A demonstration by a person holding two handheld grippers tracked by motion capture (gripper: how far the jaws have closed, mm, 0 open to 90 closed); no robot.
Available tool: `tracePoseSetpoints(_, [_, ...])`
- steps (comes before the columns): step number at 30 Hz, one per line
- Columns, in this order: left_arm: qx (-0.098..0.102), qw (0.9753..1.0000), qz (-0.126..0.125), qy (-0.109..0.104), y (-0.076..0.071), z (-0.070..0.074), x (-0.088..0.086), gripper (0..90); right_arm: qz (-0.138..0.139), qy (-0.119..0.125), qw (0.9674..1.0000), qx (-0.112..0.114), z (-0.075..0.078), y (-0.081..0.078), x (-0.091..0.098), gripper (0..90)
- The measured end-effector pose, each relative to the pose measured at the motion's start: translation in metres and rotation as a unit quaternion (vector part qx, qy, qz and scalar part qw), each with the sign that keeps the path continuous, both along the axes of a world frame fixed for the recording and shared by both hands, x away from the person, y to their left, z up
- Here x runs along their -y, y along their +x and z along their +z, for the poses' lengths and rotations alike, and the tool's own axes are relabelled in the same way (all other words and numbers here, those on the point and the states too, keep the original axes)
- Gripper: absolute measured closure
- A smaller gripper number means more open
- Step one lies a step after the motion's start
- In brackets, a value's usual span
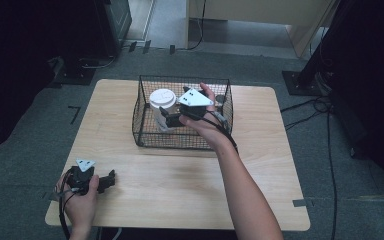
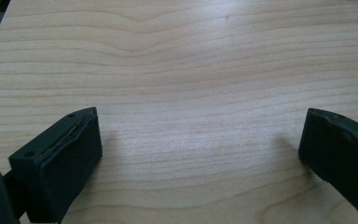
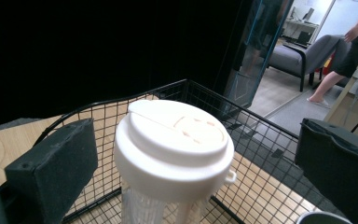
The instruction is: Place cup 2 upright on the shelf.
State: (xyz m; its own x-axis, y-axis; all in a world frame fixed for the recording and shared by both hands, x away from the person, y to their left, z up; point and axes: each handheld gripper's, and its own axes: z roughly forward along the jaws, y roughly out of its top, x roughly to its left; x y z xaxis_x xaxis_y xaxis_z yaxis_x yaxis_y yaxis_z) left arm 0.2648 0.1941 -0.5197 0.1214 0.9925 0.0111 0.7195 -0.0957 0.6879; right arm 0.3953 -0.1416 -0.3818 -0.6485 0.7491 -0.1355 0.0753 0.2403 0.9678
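We hold the right gripper (image 1: 166,116) inside the wire basket (image 1: 145,135), jaws apart around the lidded cup (image 3: 173,154) — not yet clamped. Grasp and lift remain; the left gripper (image 1: 111,180) rests on the table (image 1: 190,185), jaws apart.

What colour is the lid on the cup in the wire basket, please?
White; the lid shows best in the right gripper view.

Right tool (image 1: 167,118): black jaws, grey triangular plate, black cable; bare forearms, no sleeves.

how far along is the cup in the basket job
Done: the clear cup with a white lid stands upright inside the black wire basket. In hand: the right gripper is at the cup, jaws open either side of the lid, not clamped. Left: the grip or withdrawal. The left gripper rests open on the wooden table.
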Motion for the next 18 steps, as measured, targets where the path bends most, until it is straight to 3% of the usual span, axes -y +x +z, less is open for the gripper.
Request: tracePoseSetpoints(18, [0.001, 1.0, 0.001, 0.0, 0.0, 0.0, 0.0, 0.1, -0.027, 0.003, 0.9996, -0.002, -0.005, -0.035, 0.036, 0.0])
